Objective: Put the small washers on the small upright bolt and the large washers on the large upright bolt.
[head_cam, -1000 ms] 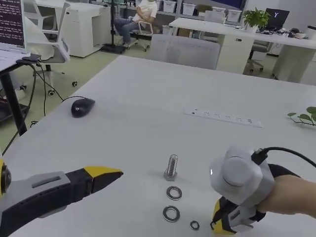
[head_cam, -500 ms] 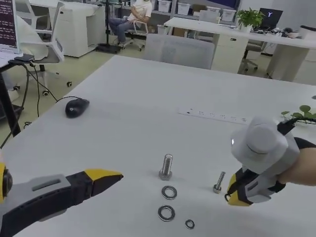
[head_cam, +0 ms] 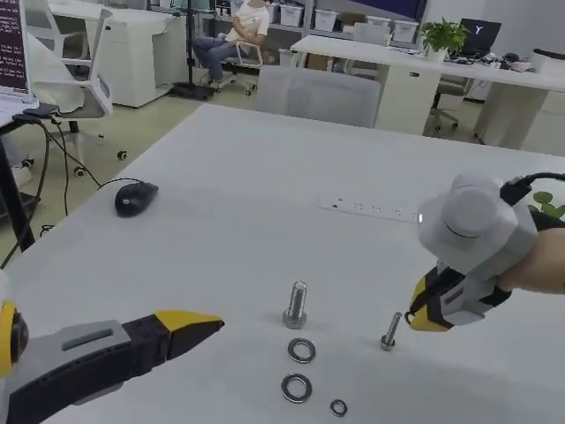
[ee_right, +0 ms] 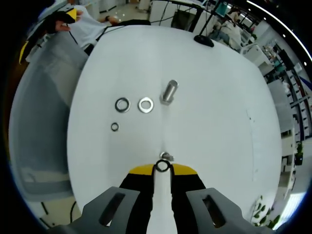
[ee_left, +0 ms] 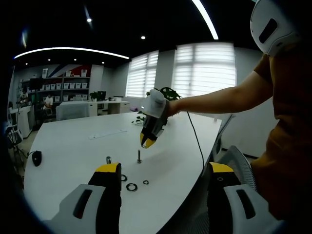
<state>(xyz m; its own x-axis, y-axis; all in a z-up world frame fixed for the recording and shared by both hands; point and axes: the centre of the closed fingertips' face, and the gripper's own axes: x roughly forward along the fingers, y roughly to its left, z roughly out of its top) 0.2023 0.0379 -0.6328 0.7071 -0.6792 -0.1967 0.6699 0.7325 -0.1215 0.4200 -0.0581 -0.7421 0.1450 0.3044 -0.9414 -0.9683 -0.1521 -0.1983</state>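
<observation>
While a person is working at a white workbench (head_cam: pixel 221 221) with a two-jaw gripper in each hand, the right gripper (head_cam: pixel 425 314) is hovering low over the right side of the table. Its yellow-tipped jaws are pressing together on a held small washer (ee_right: pixel 162 166), which is showing as a tiny ring pinched between the tips in the right gripper view. The small upright bolt (head_cam: pixel 390 331) is standing on its head just below and to the left of those tips, thread pointing up. The washer is sitting very close to the bolt's top, but I cannot tell whether the two are touching.

The large upright bolt (head_cam: pixel 297 305) is standing to the left of the small one, near it but apart. Two large washers are lying flat on the person's side of this bolt: the nearer large washer (head_cam: pixel 296 387) and, between it and the bolt, the farther large washer (head_cam: pixel 301 350). A loose small washer (head_cam: pixel 338 407) is lying just to the right of the nearer large one.

The left gripper (head_cam: pixel 205 325) is reaching in from the lower left, pointing toward the bolts without touching anything. Its jaws are standing wide apart and gripping nothing, as the left gripper view is showing.

Farther back, a black mouse (head_cam: pixel 135 198) is resting at the left and a white power strip (head_cam: pixel 369 210) is lying across the middle.
</observation>
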